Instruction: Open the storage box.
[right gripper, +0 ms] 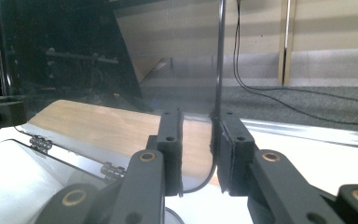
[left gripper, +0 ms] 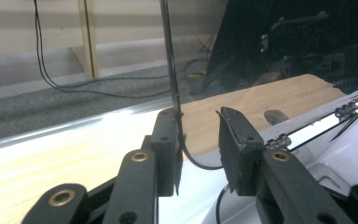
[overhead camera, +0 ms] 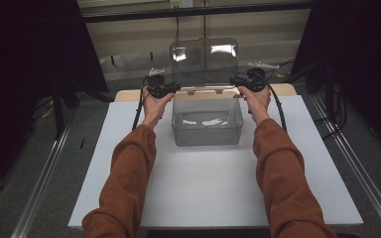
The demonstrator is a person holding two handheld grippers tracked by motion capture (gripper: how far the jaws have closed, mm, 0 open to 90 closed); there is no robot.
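**Inspector:** Describe the item and its position.

**Me:** A clear plastic box, smoky-tinted, stands at the far middle of the white desk. Its hinged lid is upright, with light glinting on it.

**Inspector:** And each hand-held gripper?

**Me:** My left hand-held gripper sits at the lid's left edge: the edge touches one pad, the other pad stands off. My right hand-held gripper is narrow, with the lid's right edge between its pads.
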